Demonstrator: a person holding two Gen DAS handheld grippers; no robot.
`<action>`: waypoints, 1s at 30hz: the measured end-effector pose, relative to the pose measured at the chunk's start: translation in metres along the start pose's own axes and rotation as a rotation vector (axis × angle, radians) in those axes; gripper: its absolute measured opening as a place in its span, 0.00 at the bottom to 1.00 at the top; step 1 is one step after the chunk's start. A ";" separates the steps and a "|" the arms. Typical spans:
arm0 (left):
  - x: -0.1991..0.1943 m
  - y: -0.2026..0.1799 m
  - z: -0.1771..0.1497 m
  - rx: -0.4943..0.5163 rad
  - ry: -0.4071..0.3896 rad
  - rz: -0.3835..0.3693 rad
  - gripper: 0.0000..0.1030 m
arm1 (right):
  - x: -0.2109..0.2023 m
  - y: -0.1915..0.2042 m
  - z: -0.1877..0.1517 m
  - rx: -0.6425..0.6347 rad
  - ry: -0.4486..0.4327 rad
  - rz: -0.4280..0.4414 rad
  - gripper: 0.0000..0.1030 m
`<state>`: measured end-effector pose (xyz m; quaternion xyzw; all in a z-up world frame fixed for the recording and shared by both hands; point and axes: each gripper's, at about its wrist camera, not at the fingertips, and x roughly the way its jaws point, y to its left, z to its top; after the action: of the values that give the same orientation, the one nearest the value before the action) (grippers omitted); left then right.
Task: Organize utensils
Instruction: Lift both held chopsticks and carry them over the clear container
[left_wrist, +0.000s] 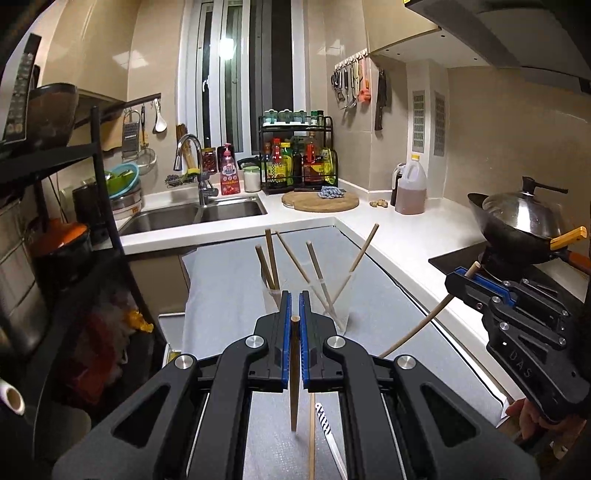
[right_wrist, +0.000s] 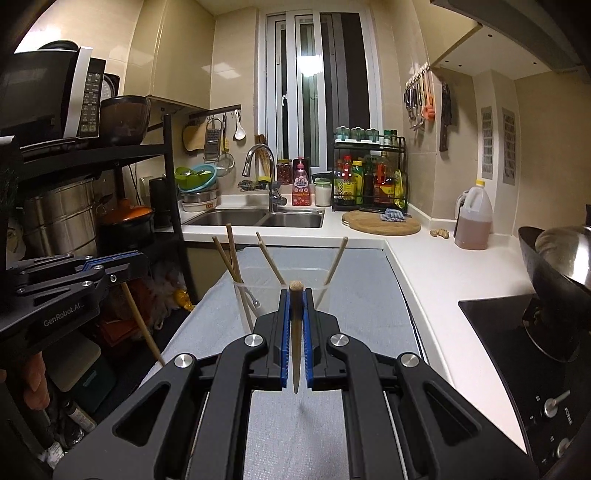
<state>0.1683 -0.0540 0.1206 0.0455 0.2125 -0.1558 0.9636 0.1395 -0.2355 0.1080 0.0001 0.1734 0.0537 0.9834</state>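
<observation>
A clear plastic cup (left_wrist: 341, 314) stands on the grey mat (left_wrist: 229, 288) and holds several wooden chopsticks (left_wrist: 364, 254). My left gripper (left_wrist: 294, 299) is shut on a wooden chopstick (left_wrist: 294, 373), held upright just short of the cup. My right gripper (right_wrist: 295, 295) is shut on another wooden chopstick (right_wrist: 295, 339), upright, close to the cup (right_wrist: 245, 295). Each gripper shows in the other's view, the right one (left_wrist: 465, 275) at right, the left one (right_wrist: 122, 271) at left. One more chopstick (left_wrist: 312, 435) and a white striped utensil (left_wrist: 327, 428) lie on the mat below my left gripper.
A double sink (right_wrist: 258, 218) with tap lies behind the mat. A round cutting board (right_wrist: 380, 223), condiment rack (right_wrist: 369, 181) and oil jug (right_wrist: 472, 218) stand on the white counter. A lidded wok (left_wrist: 524, 218) sits on the stove at right. A black shelf (right_wrist: 110, 155) stands at left.
</observation>
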 end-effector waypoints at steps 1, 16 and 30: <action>0.001 0.000 0.005 0.008 -0.006 0.001 0.04 | 0.002 -0.001 0.004 0.001 -0.002 0.002 0.06; 0.019 0.000 0.070 0.037 -0.056 -0.013 0.04 | 0.026 -0.015 0.079 0.027 -0.046 0.061 0.06; 0.043 0.004 0.142 0.008 -0.174 -0.011 0.04 | 0.065 -0.017 0.150 -0.014 -0.108 0.064 0.06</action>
<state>0.2625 -0.0840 0.2314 0.0347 0.1277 -0.1653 0.9773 0.2529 -0.2426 0.2265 0.0017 0.1198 0.0863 0.9890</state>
